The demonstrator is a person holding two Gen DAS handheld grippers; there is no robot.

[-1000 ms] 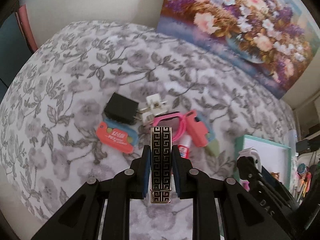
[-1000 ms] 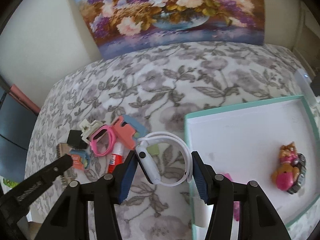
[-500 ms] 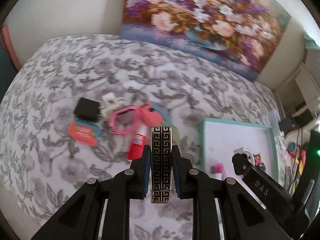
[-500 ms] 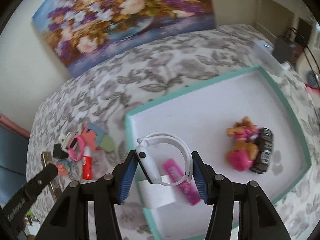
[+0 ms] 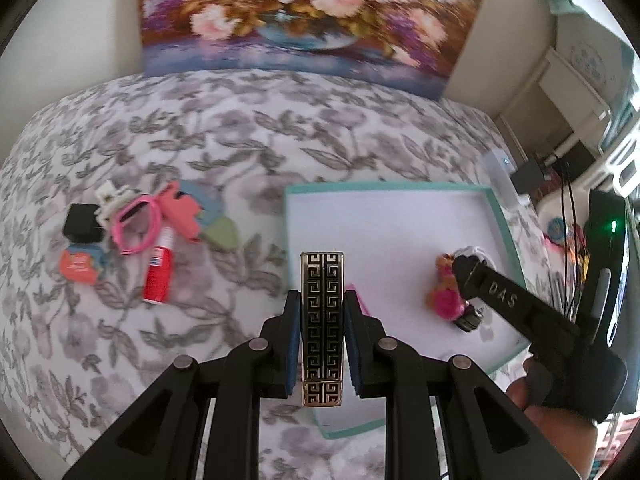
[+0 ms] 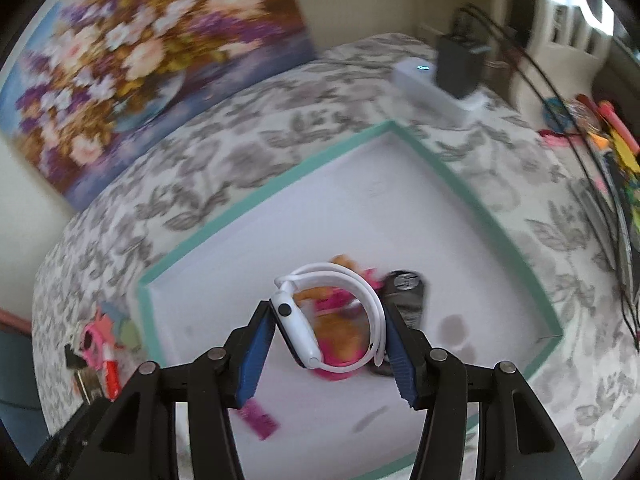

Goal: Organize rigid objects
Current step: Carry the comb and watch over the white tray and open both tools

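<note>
- Left wrist view, nearest: my left claw point(image 5: 322, 330) clamped on a black-and-gold patterned bar point(image 5: 322, 320), held over the near left edge of the teal-rimmed tray point(image 5: 384, 189).
- Right wrist view, nearest: my right claw point(image 6: 329, 338) clamped on a white smartwatch point(image 6: 298, 328), pads pressing case and strap, above the tray's white floor.
- Under the watch: a pink-and-orange toy figure point(image 5: 444, 292) lying in the tray; a pink flat piece point(image 6: 259, 419) near the tray's front.
- Left of the tray, on the floral tabletop point(image 5: 224, 128): red glue stick point(image 5: 159, 272), pink band point(image 5: 135, 227), coral pieces, a black block point(image 5: 80, 224).
- Farthest: flower painting point(image 5: 304, 12) against the wall.
</note>
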